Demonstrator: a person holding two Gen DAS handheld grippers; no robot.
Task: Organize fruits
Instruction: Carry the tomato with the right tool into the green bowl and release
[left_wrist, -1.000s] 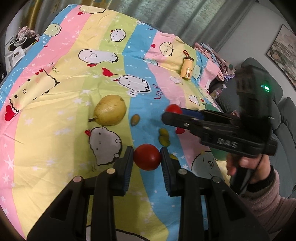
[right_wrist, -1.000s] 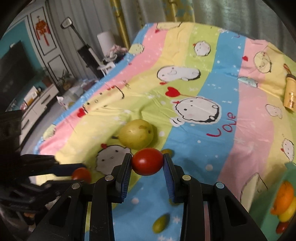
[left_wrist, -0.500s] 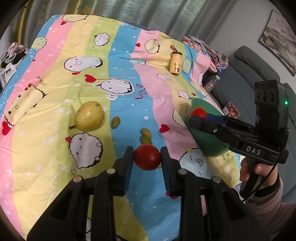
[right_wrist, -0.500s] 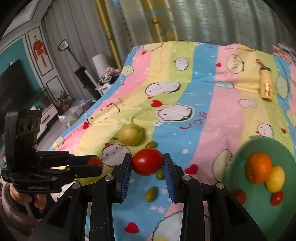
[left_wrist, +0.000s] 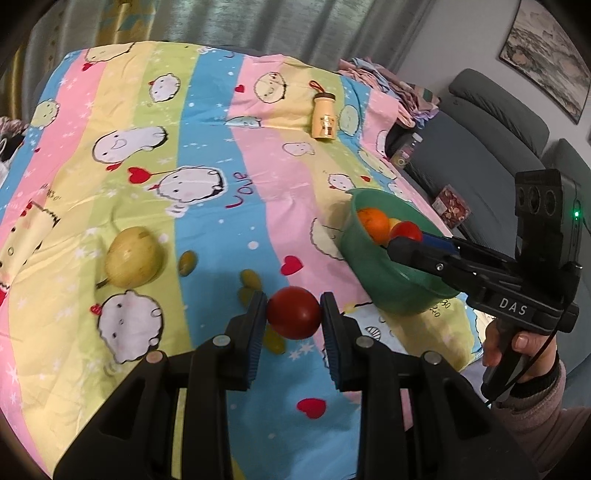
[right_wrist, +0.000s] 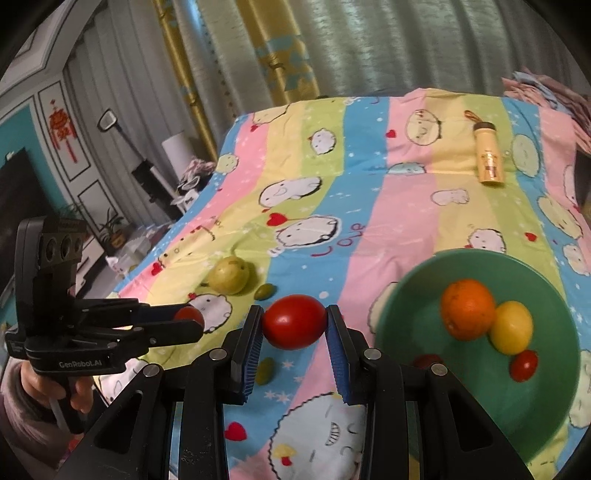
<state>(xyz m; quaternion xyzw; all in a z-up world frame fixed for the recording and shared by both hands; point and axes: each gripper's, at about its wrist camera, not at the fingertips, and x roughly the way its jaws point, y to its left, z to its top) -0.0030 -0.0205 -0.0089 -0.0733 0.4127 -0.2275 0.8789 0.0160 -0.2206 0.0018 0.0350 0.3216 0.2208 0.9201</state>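
Observation:
My left gripper (left_wrist: 293, 314) is shut on a red tomato (left_wrist: 293, 313), held above the striped cloth. My right gripper (right_wrist: 294, 326) is shut on another red tomato (right_wrist: 294, 326), held at the left rim of the green bowl (right_wrist: 406, 295). In the left wrist view the right gripper (left_wrist: 406, 236) reaches over the bowl (left_wrist: 373, 273). The bowl holds an orange (right_wrist: 467, 308), a yellow fruit (right_wrist: 511, 326) and a small red tomato (right_wrist: 523, 364). A yellow pear (left_wrist: 133, 256) and several green olives (left_wrist: 186, 262) lie on the cloth.
A small yellow bottle (left_wrist: 324, 117) lies at the far side of the cloth. A grey sofa (left_wrist: 491, 147) stands to the right of the table. The left gripper also shows in the right wrist view (right_wrist: 188, 319), low at the left.
Both grippers have moved right towards the green bowl with their tomatoes. The right gripper now reaches over the bowl, and the bowl's fruits have come into view.

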